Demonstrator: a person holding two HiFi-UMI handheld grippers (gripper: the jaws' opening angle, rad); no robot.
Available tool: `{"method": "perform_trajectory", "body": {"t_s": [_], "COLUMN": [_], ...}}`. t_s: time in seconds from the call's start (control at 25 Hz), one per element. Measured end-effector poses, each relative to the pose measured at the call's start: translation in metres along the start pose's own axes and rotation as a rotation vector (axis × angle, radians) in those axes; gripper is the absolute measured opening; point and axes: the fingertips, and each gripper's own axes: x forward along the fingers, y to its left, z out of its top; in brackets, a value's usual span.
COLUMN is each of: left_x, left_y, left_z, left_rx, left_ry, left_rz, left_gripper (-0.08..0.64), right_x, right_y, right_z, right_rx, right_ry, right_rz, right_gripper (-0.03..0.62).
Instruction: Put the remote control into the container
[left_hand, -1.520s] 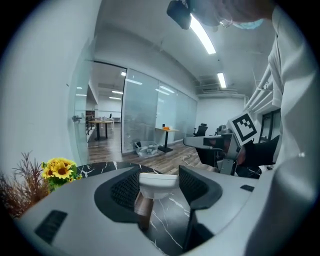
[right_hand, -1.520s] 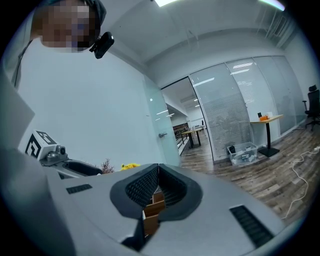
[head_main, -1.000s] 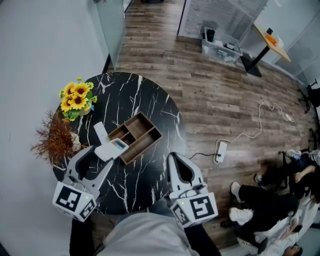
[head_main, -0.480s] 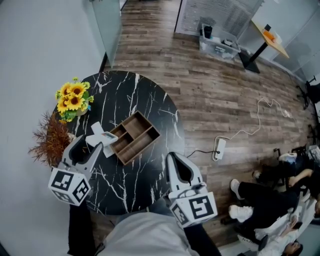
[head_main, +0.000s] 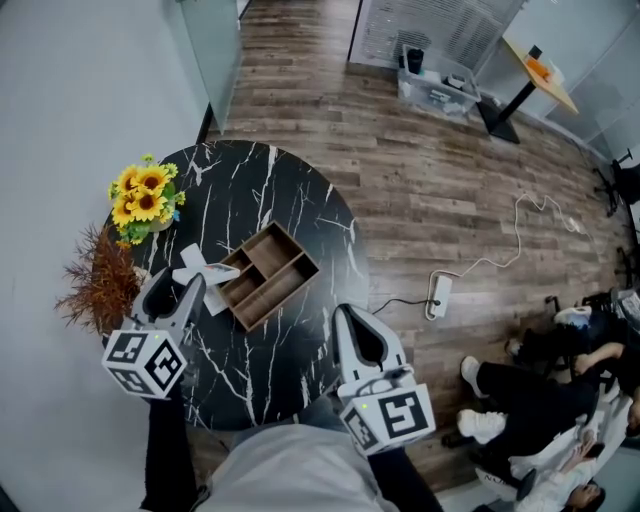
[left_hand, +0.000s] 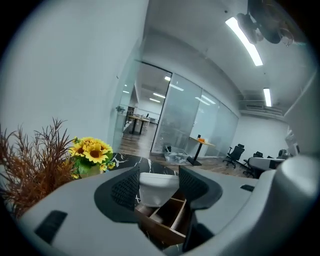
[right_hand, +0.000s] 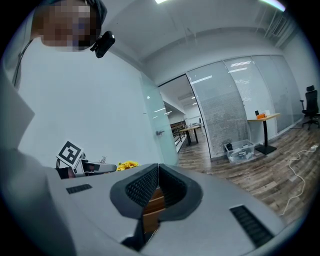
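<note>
The left gripper pinches the white remote control just beside the left end of the wooden container, by the tabletop's left edge, while the farther right gripper is pressed together, empty.

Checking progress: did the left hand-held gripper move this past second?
Yes: the left hand-held gripper, gripping the remote control, shifted toward the sunflowers, relative to the wooden container.

wood-plank floor | white wall | glass partitions | ceiling strip lights lit | round black marble table
</note>
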Motion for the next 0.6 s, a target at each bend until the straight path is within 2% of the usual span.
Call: {"method": "perform_trajectory", "body": {"t_s": [0.44, 0.6], "left_x": [0.005, 0.007], "left_y": [0.018, 0.024], "left_z": [-0.020, -0.033], "left_rx": [-0.295, -0.362], "left_ry": [-0.045, -0.041], "left_rz": [0.135, 0.171], "left_gripper": [0.255, 0.255], "right_x": [0.008, 0.008], "right_y": [0.001, -0.001], "right_z": [-0.002, -0.002], "right_rx": [-0.002, -0.004], "right_ry": [0.012, 0.015], "right_rz": [0.023, 0.023], "right_gripper": [0.006, 0.006]}}
